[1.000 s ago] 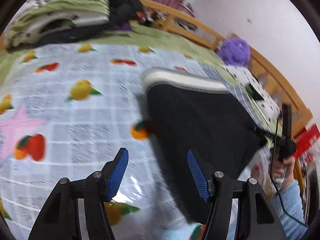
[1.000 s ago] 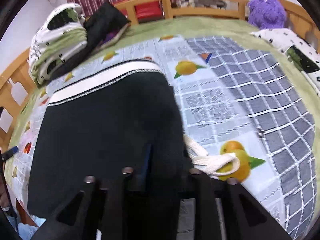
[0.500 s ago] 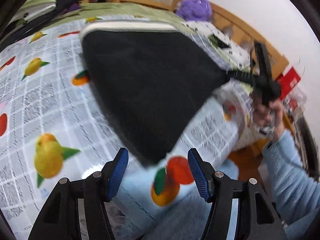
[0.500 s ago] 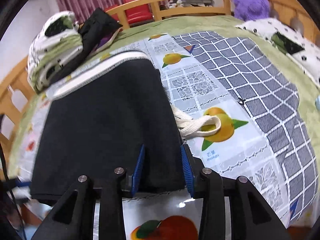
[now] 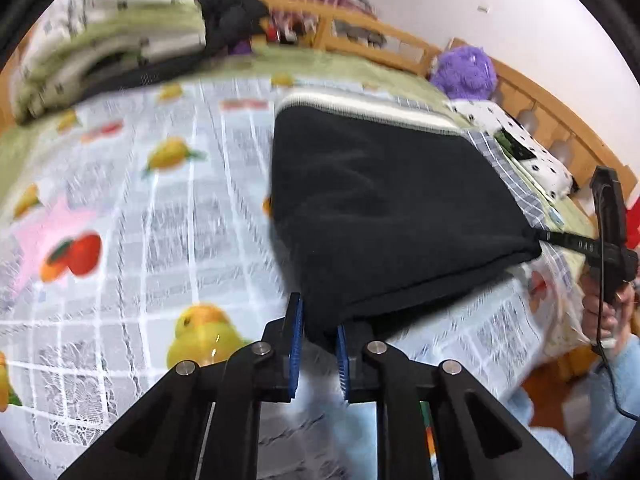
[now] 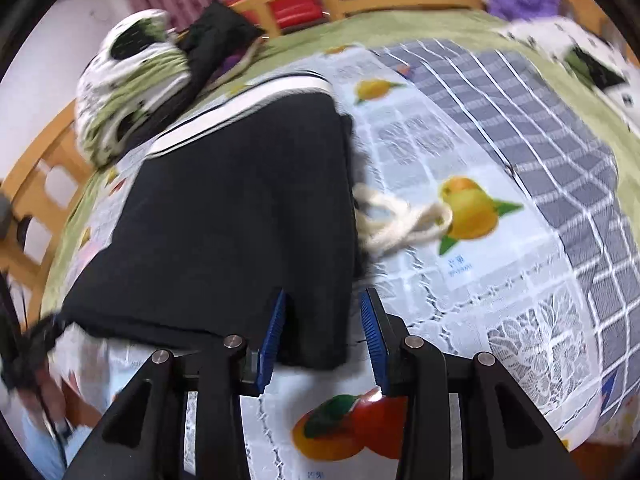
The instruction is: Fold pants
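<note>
Black fleece fills the left wrist view: our left gripper (image 5: 318,350) reaches forward low over the bed, its blue ribbed pads clenched on the near corner of the folded pants (image 5: 384,216). The pants lie as a thick, soft, matte slab on the fruit-print cloth (image 5: 132,248), a white ribbed waistband (image 5: 360,106) at their 12 o'clock edge. At 3 o'clock our right gripper (image 5: 560,239) bites the other near corner, its handle upright in our right hand (image 5: 606,312). A fuzzy purple plush toy (image 5: 466,72) sits at 1 o'clock by the wooden bed rail (image 5: 560,124).

From the right wrist view, the right gripper (image 6: 324,338) comes in level, pads part-way apart with the pants' (image 6: 240,216) corner between them; we cannot tell whether they still pinch the cloth. A twisted cream drawstring (image 6: 404,220) spills out at 1 o'clock, touching the pants' edge. Blurred at 9 o'clock is the left gripper (image 6: 44,328) at the far corner.
</note>
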Demonstrator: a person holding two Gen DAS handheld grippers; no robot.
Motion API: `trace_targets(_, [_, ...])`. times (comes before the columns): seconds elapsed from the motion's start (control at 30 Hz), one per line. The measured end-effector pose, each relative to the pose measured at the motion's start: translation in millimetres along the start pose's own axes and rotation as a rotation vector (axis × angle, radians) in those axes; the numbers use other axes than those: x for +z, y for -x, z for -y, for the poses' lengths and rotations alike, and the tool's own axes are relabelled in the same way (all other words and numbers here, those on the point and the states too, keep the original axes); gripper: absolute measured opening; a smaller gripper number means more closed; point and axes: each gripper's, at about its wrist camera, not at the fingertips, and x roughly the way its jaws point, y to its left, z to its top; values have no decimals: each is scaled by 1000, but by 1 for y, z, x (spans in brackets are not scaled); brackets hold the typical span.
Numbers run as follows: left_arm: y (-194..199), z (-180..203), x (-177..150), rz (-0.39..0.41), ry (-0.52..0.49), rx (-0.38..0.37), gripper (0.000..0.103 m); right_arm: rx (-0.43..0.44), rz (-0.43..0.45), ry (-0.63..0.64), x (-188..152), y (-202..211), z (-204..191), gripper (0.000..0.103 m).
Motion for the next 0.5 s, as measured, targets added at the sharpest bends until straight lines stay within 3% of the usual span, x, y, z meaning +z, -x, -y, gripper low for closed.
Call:
trace_targets(0.07, [5, -12, -4, -7, 32, -77, 25, -7, 40, 10, 5, 5, -4, 41])
trace_targets(0.13, [15, -21, -9, 30, 39, -84, 45, 5, 72, -5, 14, 7, -2, 43])
trace_targets(0.33, [37, -37, 5, 116, 12, -48, 48, 6, 88, -72, 52, -15, 10, 43])
trace_targets(0.4, [40, -49, 19, 150, 69, -46, 52, 6, 79, -79, 62, -25, 11, 44])
trace_targets(0.5, [24, -52, 42, 131, 93, -70, 52, 2, 46, -82, 73, -44, 10, 46])
